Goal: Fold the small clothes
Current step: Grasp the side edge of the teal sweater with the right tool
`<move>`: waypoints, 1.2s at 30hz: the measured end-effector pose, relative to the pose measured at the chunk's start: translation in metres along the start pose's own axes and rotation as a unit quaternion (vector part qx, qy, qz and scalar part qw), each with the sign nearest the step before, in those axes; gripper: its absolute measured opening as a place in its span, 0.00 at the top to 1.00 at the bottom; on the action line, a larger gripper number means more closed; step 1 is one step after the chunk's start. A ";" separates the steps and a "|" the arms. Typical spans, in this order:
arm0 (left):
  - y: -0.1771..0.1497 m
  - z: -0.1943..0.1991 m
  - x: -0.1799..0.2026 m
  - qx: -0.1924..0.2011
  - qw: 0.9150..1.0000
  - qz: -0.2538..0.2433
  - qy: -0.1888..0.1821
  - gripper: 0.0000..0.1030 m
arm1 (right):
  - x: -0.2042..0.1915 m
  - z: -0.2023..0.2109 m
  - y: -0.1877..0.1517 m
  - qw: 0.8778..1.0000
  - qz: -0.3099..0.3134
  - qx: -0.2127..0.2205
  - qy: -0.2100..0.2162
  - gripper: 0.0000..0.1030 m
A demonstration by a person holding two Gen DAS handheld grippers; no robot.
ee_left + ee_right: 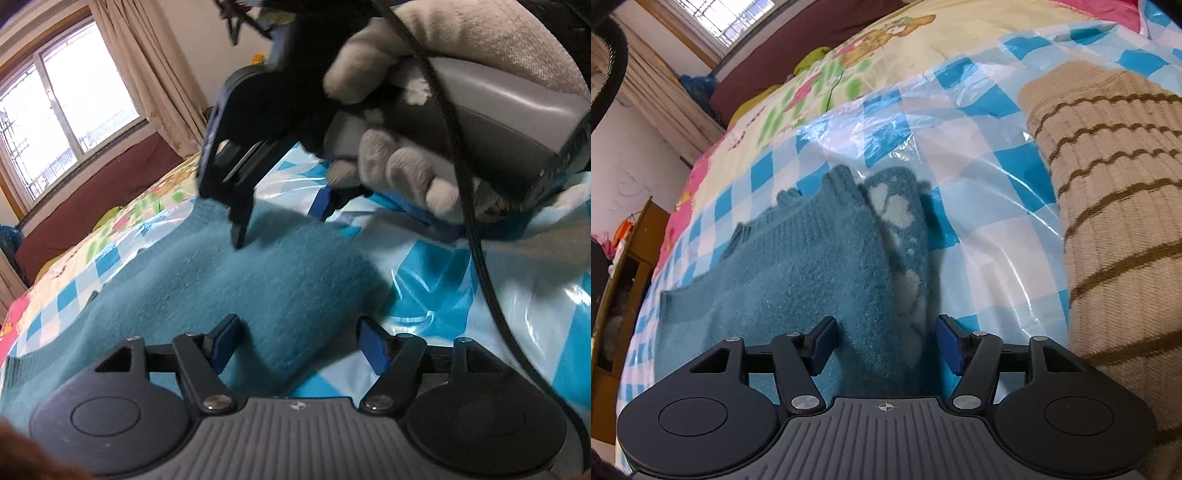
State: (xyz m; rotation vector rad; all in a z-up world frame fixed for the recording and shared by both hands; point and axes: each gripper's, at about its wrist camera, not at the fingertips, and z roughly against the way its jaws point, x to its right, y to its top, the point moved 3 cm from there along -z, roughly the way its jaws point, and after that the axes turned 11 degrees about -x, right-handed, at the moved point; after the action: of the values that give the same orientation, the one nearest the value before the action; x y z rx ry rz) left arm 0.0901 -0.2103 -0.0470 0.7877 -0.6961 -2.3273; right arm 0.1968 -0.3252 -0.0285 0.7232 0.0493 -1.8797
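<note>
Left tool [299,341] jaws apart, blue pads clear of the teal sweater [221,280] lying between them. Right tool [886,341] also parted, straddling the sweater's folded edge, not pinching. Gloved hand [406,177] holds the right tool. Sweater lies on a blue-checked plastic sheet [979,192] over the bed; beige striped knit [1108,206] beside. No readable writing.

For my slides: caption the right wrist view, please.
Open right gripper over folded teal sweater on checked plastic sheet, beige striped knit beside.
</note>
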 end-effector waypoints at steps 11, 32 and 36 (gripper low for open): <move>0.012 -0.010 0.001 0.000 1.000 0.010 0.005 0.25 | 0.004 -0.013 0.007 0.999 -0.007 -0.030 0.045 0.36; 0.015 -0.007 -0.003 -0.006 1.000 0.020 -0.002 0.34 | 0.006 -0.019 0.007 0.997 -0.004 -0.033 0.063 0.35; 0.015 -0.004 -0.005 -0.003 1.000 0.023 -0.004 0.42 | 0.005 -0.018 0.006 0.997 -0.001 -0.032 0.065 0.43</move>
State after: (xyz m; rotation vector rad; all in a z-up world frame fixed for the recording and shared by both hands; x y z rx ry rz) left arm 0.1016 -0.2188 -0.0384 0.7533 -0.7038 -2.2911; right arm 0.2091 -0.3257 -0.0443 0.8006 0.1919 -1.8230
